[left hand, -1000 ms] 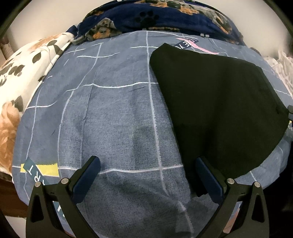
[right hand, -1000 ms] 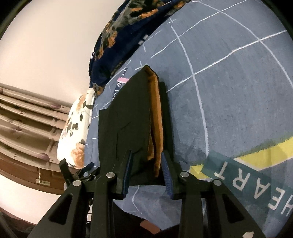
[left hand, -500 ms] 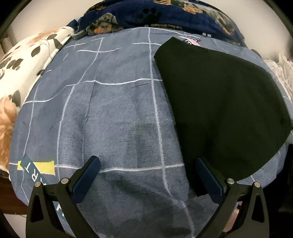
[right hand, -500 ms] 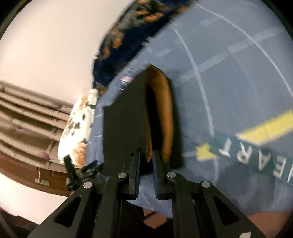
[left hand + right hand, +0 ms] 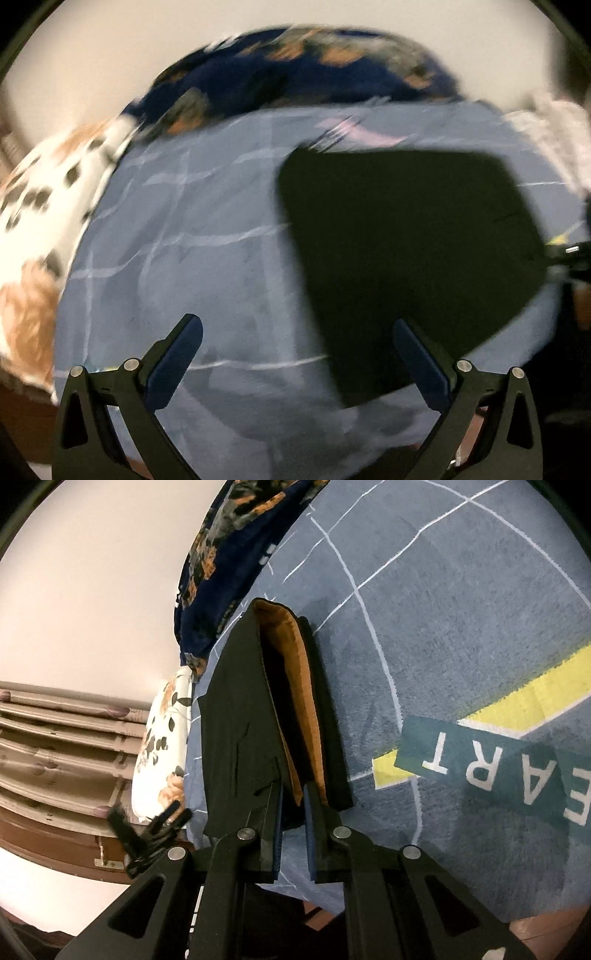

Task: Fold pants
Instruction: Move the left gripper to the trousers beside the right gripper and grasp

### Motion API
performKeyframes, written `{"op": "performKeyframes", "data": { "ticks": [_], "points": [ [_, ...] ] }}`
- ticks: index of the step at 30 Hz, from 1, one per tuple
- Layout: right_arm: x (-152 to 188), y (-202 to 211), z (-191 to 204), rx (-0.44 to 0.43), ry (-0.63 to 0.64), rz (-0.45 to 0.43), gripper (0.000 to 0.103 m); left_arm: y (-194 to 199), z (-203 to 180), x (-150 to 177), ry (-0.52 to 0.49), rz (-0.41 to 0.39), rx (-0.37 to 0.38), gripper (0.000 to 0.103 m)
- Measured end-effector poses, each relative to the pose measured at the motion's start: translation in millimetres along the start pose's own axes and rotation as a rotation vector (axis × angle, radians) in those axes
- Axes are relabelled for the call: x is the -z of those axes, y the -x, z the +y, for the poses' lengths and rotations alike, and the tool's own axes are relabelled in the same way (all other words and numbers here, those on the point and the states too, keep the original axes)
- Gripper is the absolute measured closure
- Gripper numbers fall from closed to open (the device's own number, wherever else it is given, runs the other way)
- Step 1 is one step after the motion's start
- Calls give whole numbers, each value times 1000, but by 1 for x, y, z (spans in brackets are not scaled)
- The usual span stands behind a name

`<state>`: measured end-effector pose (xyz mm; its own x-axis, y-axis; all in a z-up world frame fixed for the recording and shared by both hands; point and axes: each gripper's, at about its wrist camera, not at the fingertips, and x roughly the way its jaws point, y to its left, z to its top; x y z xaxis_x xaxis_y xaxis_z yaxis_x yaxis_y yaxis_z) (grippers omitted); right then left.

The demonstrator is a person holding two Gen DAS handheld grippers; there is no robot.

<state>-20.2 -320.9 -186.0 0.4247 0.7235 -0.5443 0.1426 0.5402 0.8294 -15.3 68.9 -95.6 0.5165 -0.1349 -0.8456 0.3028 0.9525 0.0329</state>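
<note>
The folded black pants (image 5: 406,251) lie on the blue-grey checked bed sheet (image 5: 184,277), right of centre in the blurred left wrist view. My left gripper (image 5: 295,350) hangs open above the sheet with nothing between its fingers; its right finger sits over the pants' near left corner. In the right wrist view my right gripper (image 5: 293,790) is shut on the near edge of the pants (image 5: 236,716). The top layer is raised, showing the orange lining (image 5: 295,686). The left gripper (image 5: 147,834) shows small past the pants' far side.
A navy patterned blanket (image 5: 314,74) is heaped at the head of the bed. A white floral pillow (image 5: 44,206) lies at the left edge. A yellow and teal lettered print (image 5: 498,768) marks the sheet beside the pants. Brown wooden furniture (image 5: 55,746) stands beyond the bed.
My right gripper's fingers closed onto the pants' edge and the top layer lifted off the orange lining. My left gripper rose away from the bed, staying open.
</note>
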Motion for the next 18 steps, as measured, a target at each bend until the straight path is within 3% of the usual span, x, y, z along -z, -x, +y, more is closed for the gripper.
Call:
{"op": "performKeyframes", "data": {
  "ticks": [5,7,8,12,15,18],
  "points": [
    [1,-2,-2,-7,-3,-2,95,0,-65,-36,-21,-65,275,2],
    [1,-3,-3,-11,-4,-4,95,-17,-94,-50,-10,-47,369,9],
    [1,-2,-5,-15,-7,-4,95,-25,-106,-53,-8,-31,411,23],
    [2,-2,-10,-35,-26,-3,95,-63,-149,-51,-87,70,413,58],
    [0,-3,-14,-49,-37,1,95,-65,-165,-42,-149,19,347,58],
    [-1,-3,-18,-67,-53,8,95,-64,-172,-41,-173,6,335,60]
  ]
}}
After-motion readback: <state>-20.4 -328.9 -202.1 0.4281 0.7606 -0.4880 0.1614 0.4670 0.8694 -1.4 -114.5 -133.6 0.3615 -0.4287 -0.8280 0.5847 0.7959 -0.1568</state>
